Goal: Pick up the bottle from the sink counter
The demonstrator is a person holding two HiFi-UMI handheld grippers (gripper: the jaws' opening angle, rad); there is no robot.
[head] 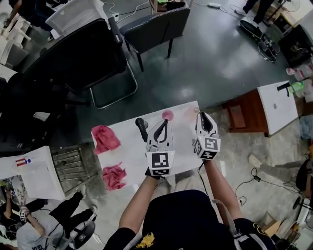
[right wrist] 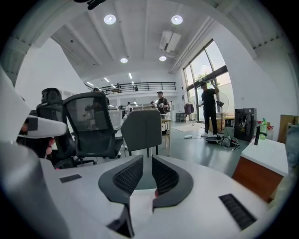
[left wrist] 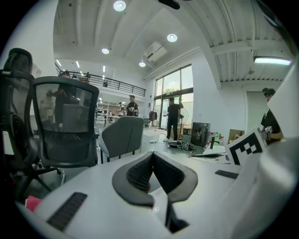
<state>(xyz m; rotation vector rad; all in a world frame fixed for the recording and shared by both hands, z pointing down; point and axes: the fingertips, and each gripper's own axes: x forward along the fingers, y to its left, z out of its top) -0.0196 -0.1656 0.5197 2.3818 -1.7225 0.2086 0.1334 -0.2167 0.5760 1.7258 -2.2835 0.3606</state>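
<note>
Head view: my left gripper [head: 165, 122] clenched, right gripper [head: 202, 115] barely parted, both empty over white table [head: 131, 146]; bottle [head: 296, 88], green, on counter [head: 278, 111] well apart to right
Left gripper view: jaws together, empty
Right gripper view: gap too narrow, may topple bottle

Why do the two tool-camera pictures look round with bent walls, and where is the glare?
Left gripper view and right gripper view: wide-angle lenses bow straight lines and leave black corners; the ceiling lights and the tall windows blow out white. Head view: evenly lit, with pale reflections on the dark floor.
</note>
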